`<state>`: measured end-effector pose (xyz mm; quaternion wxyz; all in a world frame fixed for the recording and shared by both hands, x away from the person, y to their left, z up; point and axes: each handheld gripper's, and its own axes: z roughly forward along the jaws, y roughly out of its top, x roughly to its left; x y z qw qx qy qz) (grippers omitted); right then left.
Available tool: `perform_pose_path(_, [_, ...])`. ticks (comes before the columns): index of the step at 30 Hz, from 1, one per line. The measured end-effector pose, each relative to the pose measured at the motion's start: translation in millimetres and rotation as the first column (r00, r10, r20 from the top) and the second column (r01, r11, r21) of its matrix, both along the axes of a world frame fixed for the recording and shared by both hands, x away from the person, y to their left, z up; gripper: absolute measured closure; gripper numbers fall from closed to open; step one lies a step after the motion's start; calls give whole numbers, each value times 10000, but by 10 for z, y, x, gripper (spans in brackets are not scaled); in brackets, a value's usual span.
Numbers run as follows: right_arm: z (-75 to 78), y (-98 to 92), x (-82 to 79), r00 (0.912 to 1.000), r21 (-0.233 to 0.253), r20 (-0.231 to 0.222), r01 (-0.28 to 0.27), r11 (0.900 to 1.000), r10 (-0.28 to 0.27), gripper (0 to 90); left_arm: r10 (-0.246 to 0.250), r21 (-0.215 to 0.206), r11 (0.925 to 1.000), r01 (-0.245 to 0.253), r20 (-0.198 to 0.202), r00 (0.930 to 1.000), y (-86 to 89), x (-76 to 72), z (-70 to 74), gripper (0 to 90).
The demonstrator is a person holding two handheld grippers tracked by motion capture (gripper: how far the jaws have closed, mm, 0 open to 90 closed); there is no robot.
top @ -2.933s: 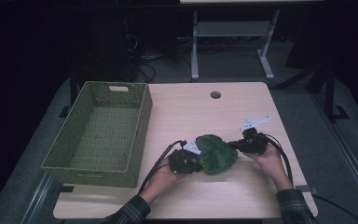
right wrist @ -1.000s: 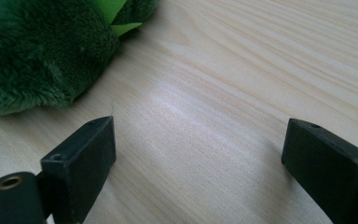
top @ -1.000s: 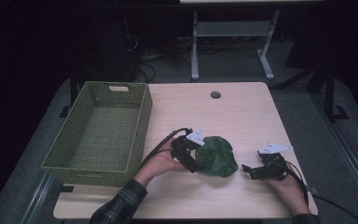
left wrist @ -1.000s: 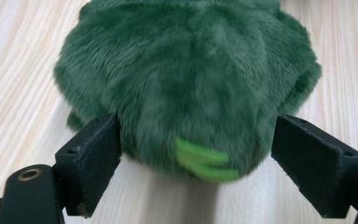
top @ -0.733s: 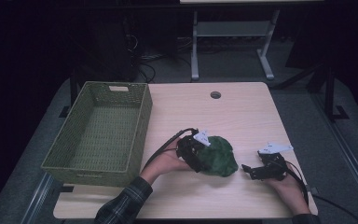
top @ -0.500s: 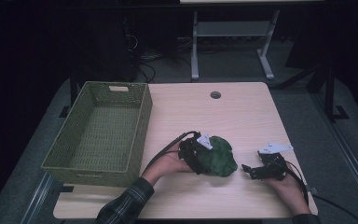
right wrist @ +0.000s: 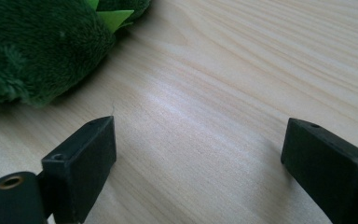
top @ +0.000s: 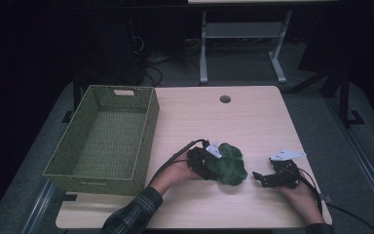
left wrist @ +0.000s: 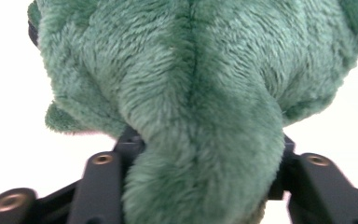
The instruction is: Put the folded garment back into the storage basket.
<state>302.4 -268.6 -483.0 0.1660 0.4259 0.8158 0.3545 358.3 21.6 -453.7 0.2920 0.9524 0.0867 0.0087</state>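
Note:
A green plush toy point(top: 232, 166) lies on the light wooden table point(top: 214, 122), near its front middle. My left gripper point(top: 208, 162) presses into the toy's left side. In the left gripper view its jaws are closed on a thick fold of the plush toy point(left wrist: 200, 93), which bulges out between them. My right gripper point(top: 260, 177) rests low on the table a short way right of the toy, apart from it. In the right gripper view its black fingers point(right wrist: 88, 144) stand wide apart over bare wood, with the plush toy point(right wrist: 37, 46) at the upper left.
A green woven basket point(top: 147, 127) with nothing in it stands at the table's left side, its near corner close to my left forearm. A round cable hole point(top: 225, 99) sits near the far edge. Cables trail from both grippers toward the front.
The right gripper has let the toy go and drawn back to the right front, where it has stayed. The left gripper has pushed rightward into the toy and closed on it.

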Motion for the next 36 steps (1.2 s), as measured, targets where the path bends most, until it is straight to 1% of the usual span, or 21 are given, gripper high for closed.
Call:
perform_pose_path(2, [0, 0, 0, 10000, 3, -2, 3, 10000, -3, 98, -67, -25, 10000, 67, -9, 10000, 12, -7, 4, 591])
perform_pose_path(3, [0, 0, 0, 10000, 3, -3, 2, 10000, -2, 98, -52, -71, 10000, 52, -34, 10000, 17, -7, 3, 591])
perform_pose_path(5, [0, 0, 0, 10000, 1, -2, 2, 10000, -2, 98, 25, -106, 9999, -26, -136, 9999, 27, -1, 9, 668])
perform_pose_path(6, [0, 0, 0, 10000, 0, -3, 1, 10000, -1, 98, 25, -106, 9999, -26, -136, 9999, 27, -1, 9, 678])
perform_pose_path(10, [0, 0, 0, 10000, 1, -4, 1, 10000, -1, 98, 228, -300, 9993, -239, -357, 9991, 60, 19, 26, 712])
perform_pose_path(11, [0, 0, 0, 10000, 4, -6, 3, 10000, -3, 98, 349, -393, 9986, -364, -381, 9987, 80, 30, 44, 731])
perform_pose_path(12, [0, 0, 0, 10000, 4, -6, 3, 10000, -3, 98, 349, -393, 9986, -364, -381, 9987, 80, 30, 44, 740])
perform_pose_path(19, [0, -1, 1, 10000, -1, 7, -8, 10000, 8, 98, 455, -419, 9980, -472, -415, 9981, 100, 16, 135, 772])
perform_pose_path(21, [0, 0, 0, 10000, 0, 3, 10, 10000, -10, 98, 459, -503, 9976, -479, -414, 9981, 104, 3, 169, 778])
perform_pose_path(25, [2, 2, -3, 10000, 17, -36, 45, 10000, -45, 98, 582, -450, 9972, -603, -467, 9972, 135, -12, 249, 780])
perform_pose_path(26, [2, 3, -3, 10000, 20, -40, 47, 10000, -47, 98, 580, -401, 9974, -597, -417, 9974, 146, -16, 276, 780])
perform_pose_path(29, [2, 3, -3, 10000, 23, -44, 51, 10000, -51, 98, 777, -542, 9953, -799, -410, 9961, 196, -35, 357, 780])
perform_pose_path(30, [2, 3, -4, 10000, 26, -49, 53, 10000, -53, 98, 899, -637, 9937, -928, -469, 9948, 238, -37, 414, 780])
perform_pose_path(31, [2, 3, -3, 10000, 25, -44, 49, 10000, -49, 98, 935, -656, 9932, -965, -479, 9945, 262, -33, 445, 780])
perform_pose_path(32, [2, 3, -3, 10000, 25, -44, 49, 10000, -49, 98, 935, -656, 9932, -965, -479, 9945, 262, -33, 445, 780])
perform_pose_path(36, [2, 3, -3, 10000, 27, -45, 40, 10000, -40, 98, 1127, -755, 9903, -1162, -500, 9924, 354, -24, 581, 780])
